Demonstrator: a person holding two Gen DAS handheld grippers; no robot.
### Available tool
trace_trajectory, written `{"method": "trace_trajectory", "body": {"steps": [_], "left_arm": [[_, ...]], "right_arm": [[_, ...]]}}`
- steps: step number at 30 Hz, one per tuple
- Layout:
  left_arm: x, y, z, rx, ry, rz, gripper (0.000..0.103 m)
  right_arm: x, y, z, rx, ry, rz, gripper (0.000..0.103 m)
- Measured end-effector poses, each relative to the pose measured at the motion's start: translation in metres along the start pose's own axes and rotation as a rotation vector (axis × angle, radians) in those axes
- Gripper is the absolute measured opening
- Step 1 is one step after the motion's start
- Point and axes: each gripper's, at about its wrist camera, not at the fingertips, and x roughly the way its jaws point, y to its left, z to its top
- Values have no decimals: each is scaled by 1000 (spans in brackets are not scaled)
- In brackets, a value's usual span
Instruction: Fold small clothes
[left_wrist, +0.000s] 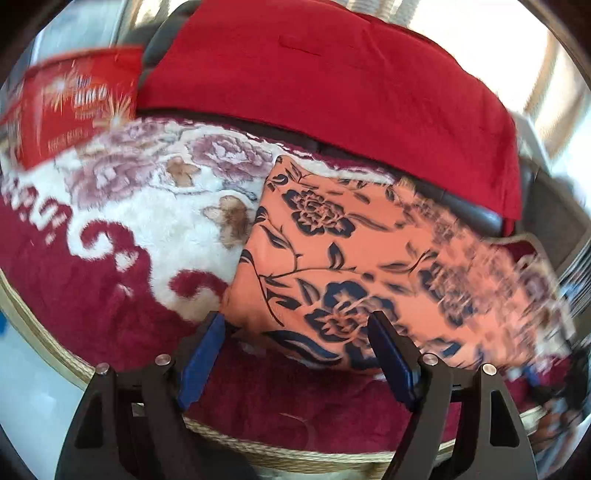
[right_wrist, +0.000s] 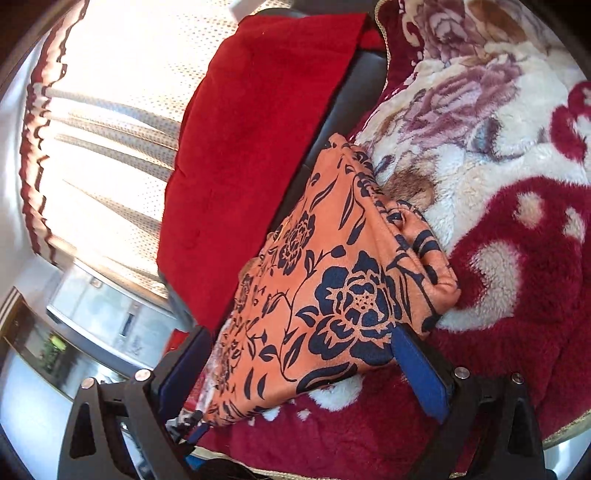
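The orange floral garment (right_wrist: 332, 295) lies folded on the plush blanket (right_wrist: 517, 258), running away ahead of my right tongs (right_wrist: 295, 354). They straddle its near end, spread. My left tongs (left_wrist: 295, 332) gape too, empty, just short of its edge.

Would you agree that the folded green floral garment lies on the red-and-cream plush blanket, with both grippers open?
Not quite: the garment is orange with navy flowers, as the left wrist view shows. It does lie on the blanket, with left gripper and right gripper open.
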Motion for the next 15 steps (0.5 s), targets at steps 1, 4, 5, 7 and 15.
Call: {"method": "trace_trajectory", "body": {"steps": [1, 4, 5, 7, 15], "left_arm": [[3, -1, -1, 2, 26, 20, 80], [-10, -15, 2, 22, -24, -9, 80], [-16, -24, 4, 49, -46, -18, 80], [-28, -47, 11, 102, -88, -76, 80], [-20, -127, 18, 293, -159, -246, 81]], "right_arm": [[0, 0, 0, 1, 2, 4, 99], [-1, -1, 0, -9, 8, 11, 99], [0, -1, -1, -14, 8, 11, 99], [1, -1, -1, -22, 8, 6, 99], [3, 2, -3, -51, 6, -27, 99]]}}
